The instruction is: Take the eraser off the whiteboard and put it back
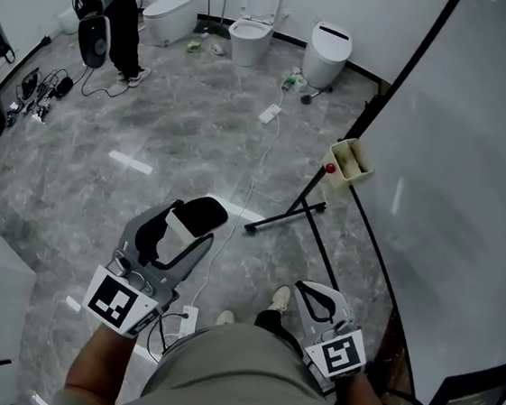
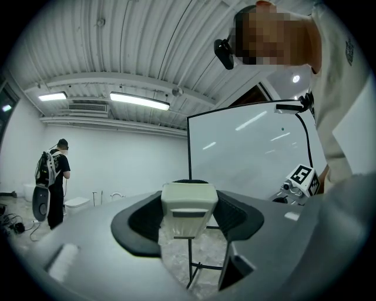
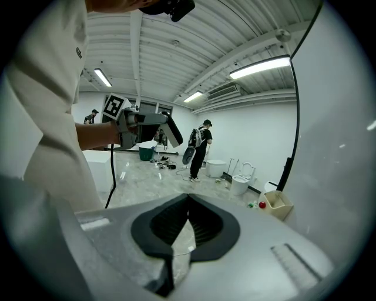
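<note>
Between the pads of the left hand-held gripper (image 1: 188, 226) sat the eraser (image 2: 189, 206), a pale block with a dark face. The jaws stood wide and clamped on it, holding it out level over the floor (image 1: 178, 143), well apart from the whiteboard (image 1: 474, 177). To its right, the right hand-held gripper (image 1: 317, 293) had its jaws closed together on nothing and pointed a little downward, near the board's lower edge. The whiteboard rose along the right side, its black frame slanting down toward the person's feet. A small beige tray (image 1: 352, 160) hung at its edge, and the stand's black leg (image 1: 286, 215) reached out across the floor. A white cable (image 1: 259, 166) ran past that leg. Open grey floor lay ahead as far as the toilets (image 1: 252, 29) and a standing person (image 1: 121, 9) by the far wall.
</note>
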`<state>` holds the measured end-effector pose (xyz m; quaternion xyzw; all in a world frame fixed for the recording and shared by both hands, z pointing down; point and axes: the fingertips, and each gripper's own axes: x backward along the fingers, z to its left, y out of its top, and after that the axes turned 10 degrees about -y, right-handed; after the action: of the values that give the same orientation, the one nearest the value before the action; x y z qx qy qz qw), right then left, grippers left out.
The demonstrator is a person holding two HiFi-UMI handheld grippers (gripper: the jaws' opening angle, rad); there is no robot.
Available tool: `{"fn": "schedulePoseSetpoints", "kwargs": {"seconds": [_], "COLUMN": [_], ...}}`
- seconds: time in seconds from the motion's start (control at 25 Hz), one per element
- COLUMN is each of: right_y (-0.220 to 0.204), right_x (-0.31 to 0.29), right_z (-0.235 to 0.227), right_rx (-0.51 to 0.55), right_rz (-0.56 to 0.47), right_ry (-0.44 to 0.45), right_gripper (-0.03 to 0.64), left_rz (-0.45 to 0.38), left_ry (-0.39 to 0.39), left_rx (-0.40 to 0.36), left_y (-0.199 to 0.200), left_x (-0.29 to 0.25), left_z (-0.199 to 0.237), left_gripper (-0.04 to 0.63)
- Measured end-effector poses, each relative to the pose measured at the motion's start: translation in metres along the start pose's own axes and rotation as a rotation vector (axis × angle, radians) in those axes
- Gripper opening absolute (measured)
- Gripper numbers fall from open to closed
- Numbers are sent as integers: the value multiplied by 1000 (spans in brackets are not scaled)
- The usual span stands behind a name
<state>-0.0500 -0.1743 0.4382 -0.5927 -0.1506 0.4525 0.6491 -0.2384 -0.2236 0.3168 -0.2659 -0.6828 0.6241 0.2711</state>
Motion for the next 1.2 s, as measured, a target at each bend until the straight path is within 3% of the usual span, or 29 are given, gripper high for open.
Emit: {"fn": "schedulePoseSetpoints", "kwargs": {"seconds": [0.48, 1.0, 1.2], "right_y": [-14, -47, -60], "right_x": [17, 37, 43], "right_z": [-26, -104, -145], "right_rx": [-66, -144, -167], "right_rz": [45, 87, 91], "right_ry": [-94, -222, -262], "right_gripper": [3, 3, 3], "left_rz": [13, 65, 96], "left_ry": [-107, -264, -281], "left_rx": [-10, 13, 4], "left_y": [3, -21, -35], "left_x": [-54, -196, -257], "left_z": [-6, -29, -36], "left_gripper": [272, 270, 270]}}
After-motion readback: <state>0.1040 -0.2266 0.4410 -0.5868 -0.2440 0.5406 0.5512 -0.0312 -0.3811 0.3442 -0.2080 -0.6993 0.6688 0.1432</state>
